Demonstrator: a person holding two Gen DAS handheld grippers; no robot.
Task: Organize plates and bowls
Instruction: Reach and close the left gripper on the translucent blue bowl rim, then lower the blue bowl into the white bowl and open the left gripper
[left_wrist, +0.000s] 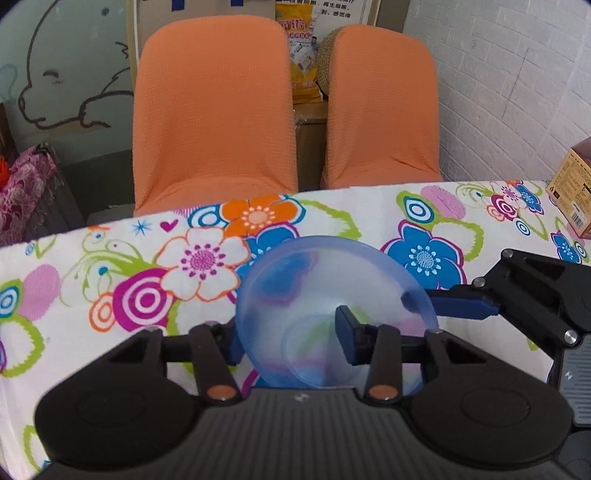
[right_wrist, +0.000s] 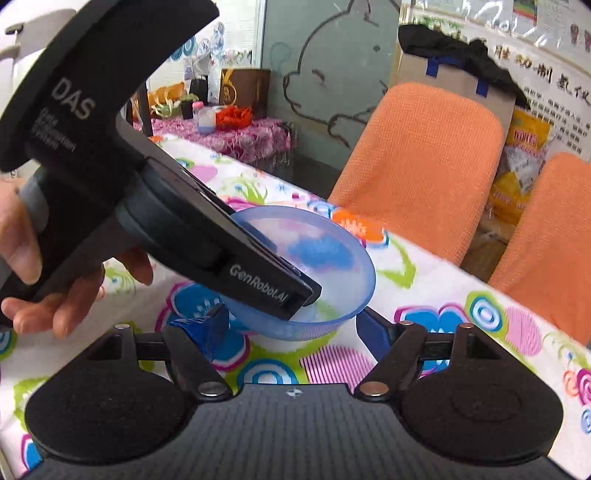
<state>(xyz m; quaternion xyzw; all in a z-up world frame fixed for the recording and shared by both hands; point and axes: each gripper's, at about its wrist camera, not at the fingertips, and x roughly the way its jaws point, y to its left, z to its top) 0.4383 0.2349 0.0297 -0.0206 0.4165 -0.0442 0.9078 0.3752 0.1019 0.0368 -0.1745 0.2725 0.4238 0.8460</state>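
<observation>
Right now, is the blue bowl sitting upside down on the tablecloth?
No, the blue bowl is open side up, tilted, with the left gripper reaching over its rim into the hollow.

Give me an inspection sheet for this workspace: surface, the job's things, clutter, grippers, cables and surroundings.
Surface: table under a floral tablecloth, white with bright flowers.
Job's things: one translucent blue bowl, tilted off the cloth; no plates seen.
Clutter: brown carton at the table's far right corner.
Grippers: left gripper has one finger inside the bowl and one outside, straddling its wall; closure unclear. Right gripper is open, with its fingers either side of the bowl's near edge.
Cables: nothing seen.
Surroundings: two orange chairs pushed against the far edge, white brick wall, side table with a pink cloth holding small items, a hand on the left gripper's handle.
</observation>
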